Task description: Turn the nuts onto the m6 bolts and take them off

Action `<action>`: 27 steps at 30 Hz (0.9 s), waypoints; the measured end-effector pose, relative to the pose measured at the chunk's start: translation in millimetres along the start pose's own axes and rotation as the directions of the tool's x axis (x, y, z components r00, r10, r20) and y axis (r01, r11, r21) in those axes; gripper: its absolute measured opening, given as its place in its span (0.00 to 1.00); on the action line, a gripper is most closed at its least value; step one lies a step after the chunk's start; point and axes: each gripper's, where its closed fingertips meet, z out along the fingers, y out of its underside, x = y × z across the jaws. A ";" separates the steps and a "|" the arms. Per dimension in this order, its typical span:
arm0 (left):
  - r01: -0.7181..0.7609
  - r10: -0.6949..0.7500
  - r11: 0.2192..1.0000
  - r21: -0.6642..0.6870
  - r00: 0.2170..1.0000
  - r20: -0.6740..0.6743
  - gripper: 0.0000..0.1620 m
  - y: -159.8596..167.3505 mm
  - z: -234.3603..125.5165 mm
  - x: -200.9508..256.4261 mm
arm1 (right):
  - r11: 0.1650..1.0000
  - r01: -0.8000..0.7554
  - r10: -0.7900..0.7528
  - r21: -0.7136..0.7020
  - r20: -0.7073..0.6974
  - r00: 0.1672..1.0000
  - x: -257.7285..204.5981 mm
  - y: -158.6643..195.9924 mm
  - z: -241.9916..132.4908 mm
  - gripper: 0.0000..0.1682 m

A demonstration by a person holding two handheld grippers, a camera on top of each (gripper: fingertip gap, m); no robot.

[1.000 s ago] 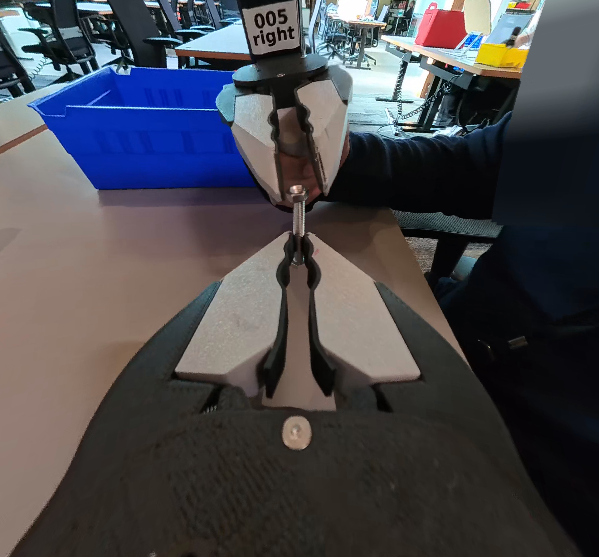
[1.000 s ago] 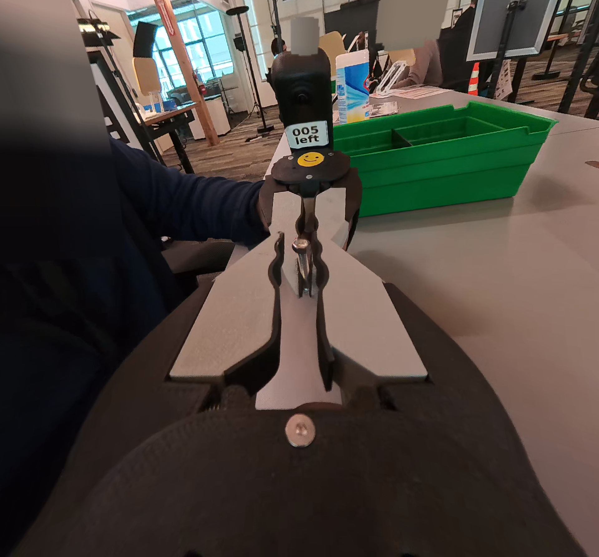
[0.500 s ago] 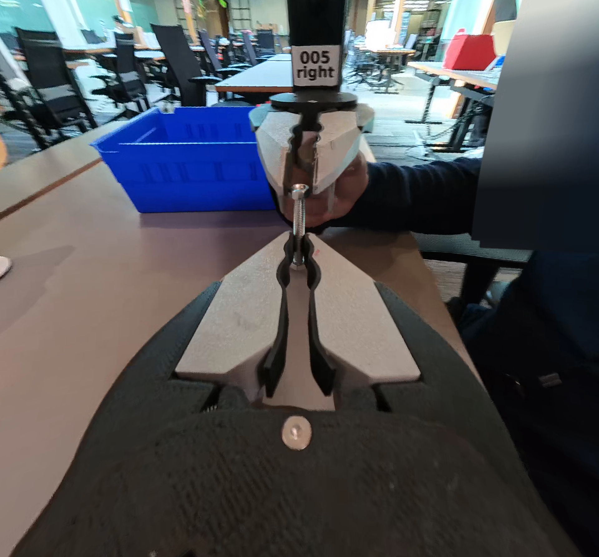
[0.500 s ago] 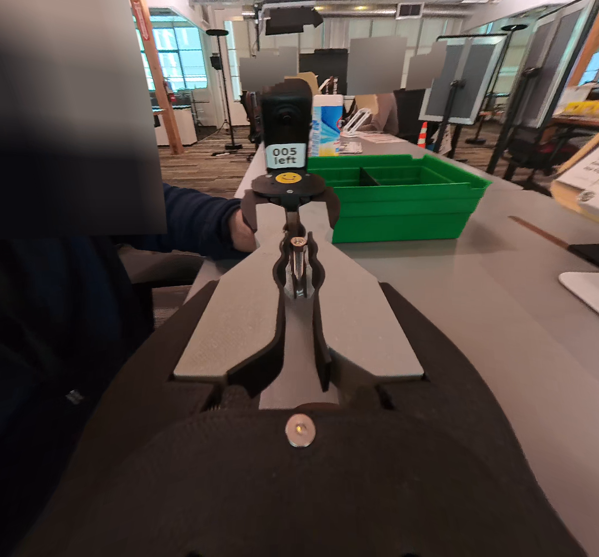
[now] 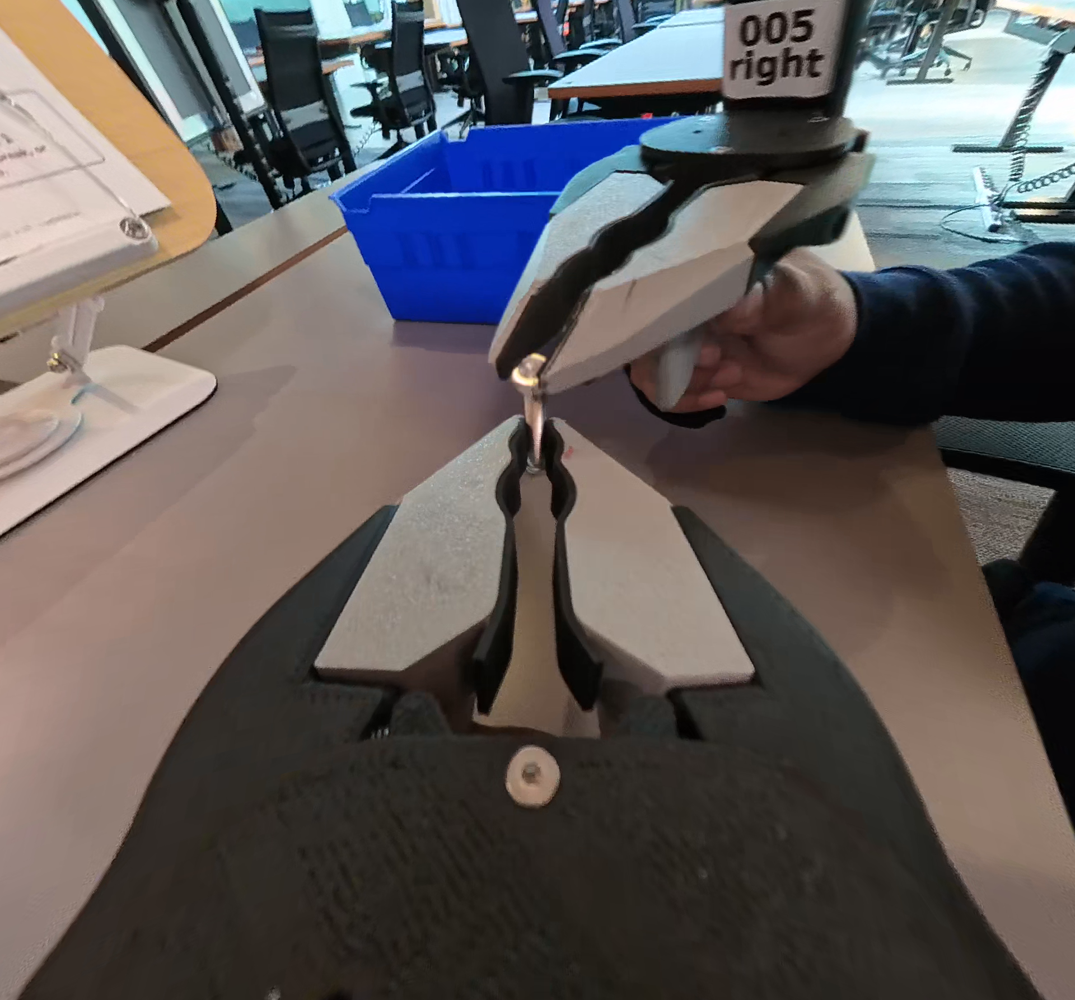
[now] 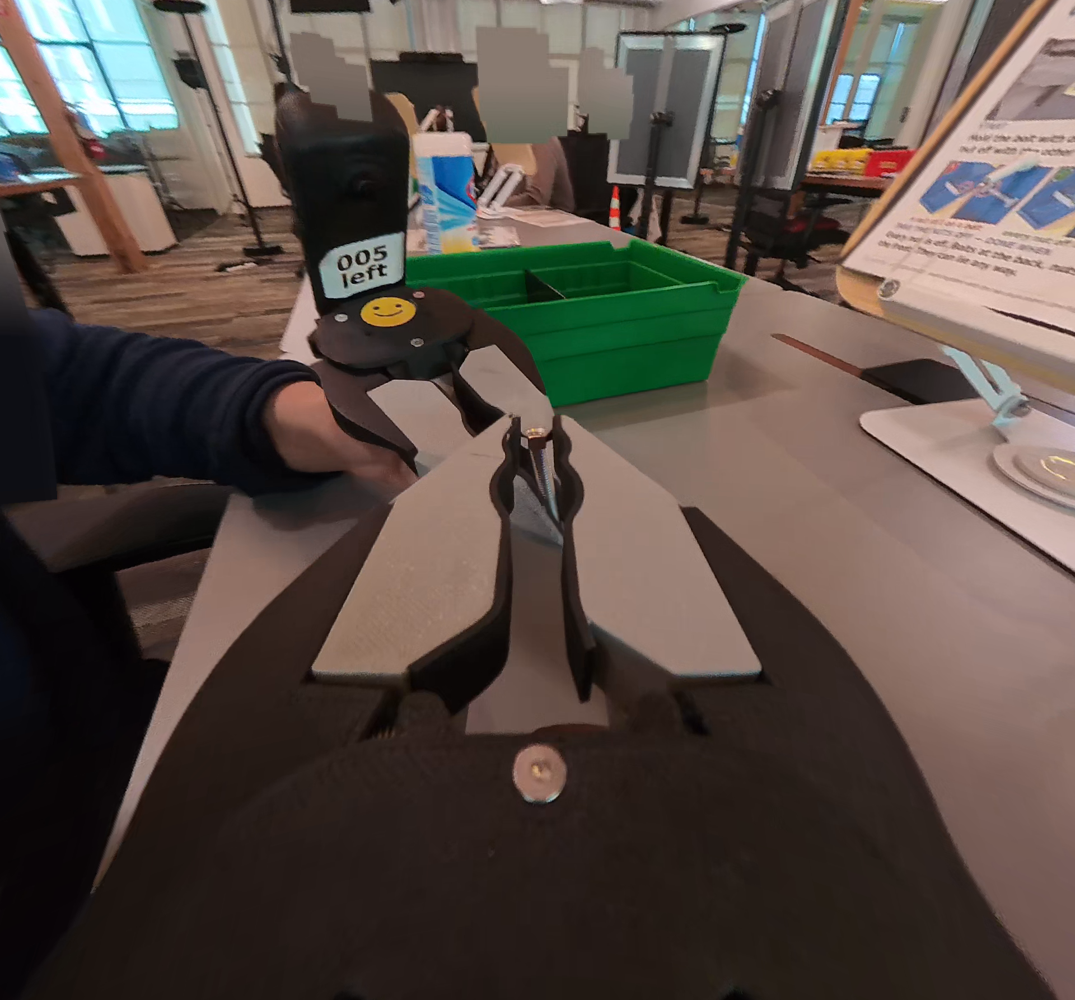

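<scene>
A silver M6 bolt stands nearly upright between my two grippers, above the table's near edge. My left gripper is shut on its lower end, where a small nut seems to sit between the pads. My right gripper comes in from the upper right, tilted down, and is shut on the bolt's hex head. In the right wrist view the hex head sits between my right gripper's tips and the shaft runs down behind them. The left gripper's fingertips are hidden there; only its black body shows.
A blue bin stands on the grey table behind the grippers. A green divided bin stands on the other side. A tilted instruction board on a white stand is close by. A person's hands hold both grippers. The tips of one gripper are about 4 cm away from the tips of the other.
Both grippers have swung round with the bolt still held between them, bringing the instruction board into view. The right gripper now meets the bolt at an angle from the right instead of head-on.
</scene>
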 end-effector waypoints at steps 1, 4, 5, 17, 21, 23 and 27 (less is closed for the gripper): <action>0.015 -0.015 1.000 -0.012 1.000 0.004 0.02 3.0 1.1 -1.6 | 1.000 0.003 -0.003 -0.016 -0.023 1.000 1.0 3.7 3.0 0.04; 0.035 -0.035 0.999 -0.037 0.999 0.012 0.02 8.3 1.8 -5.7 | 0.999 0.017 -0.020 -0.040 -0.078 0.997 5.2 8.4 6.2 0.04; 0.037 -0.037 0.998 -0.042 0.999 0.014 0.02 8.8 1.3 -6.5 | 0.999 0.020 -0.023 -0.041 -0.086 0.996 6.5 8.2 5.8 0.04; 0.100 -0.102 0.992 -0.074 0.995 -0.017 0.02 19.2 4.3 -8.6 | 0.996 -0.065 0.061 -0.054 -0.076 0.995 16.4 17.8 1.2 0.04; 0.117 -0.119 0.991 -0.062 0.993 -0.025 0.02 17.2 3.8 -8.8 | 0.994 -0.095 0.092 -0.051 -0.062 0.994 17.3 18.2 0.5 0.04; 0.124 -0.126 0.990 -0.061 0.991 -0.035 0.02 16.7 3.6 -7.8 | 0.991 -0.120 0.118 -0.054 -0.045 0.992 15.8 19.5 1.9 0.04; 0.122 -0.125 0.991 -0.063 0.991 -0.047 0.02 16.8 4.0 -5.4 | 0.989 -0.134 0.132 -0.059 -0.026 0.991 13.4 20.6 3.5 0.04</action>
